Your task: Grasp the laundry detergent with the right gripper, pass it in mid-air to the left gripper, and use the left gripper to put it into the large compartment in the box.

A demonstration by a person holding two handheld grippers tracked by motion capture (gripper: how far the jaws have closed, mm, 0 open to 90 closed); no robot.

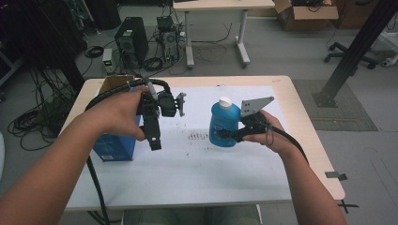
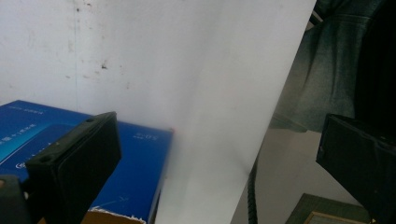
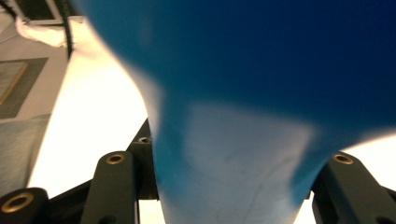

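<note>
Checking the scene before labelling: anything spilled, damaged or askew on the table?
Dark specks and smears stain the white sheet just left of the blue bottle, like dried residue. The bottle stands upright with its cap on, held by the right tool. The blue box sits square. Nothing else stands out.

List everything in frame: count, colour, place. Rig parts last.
bottle: 1, blue with white cap, table centre-right, between right gripper's jaws
box: 1, blue with open brown flaps, table left edge
sheet: 1, white, stained, covering table
table: 1, light wood, foreground
computer tower: 1, black, floor behind table
cardboard box: 1, brown, floor far right
left gripper: 1, black, open, above box
right gripper: 1, black, shut on bottle
</note>
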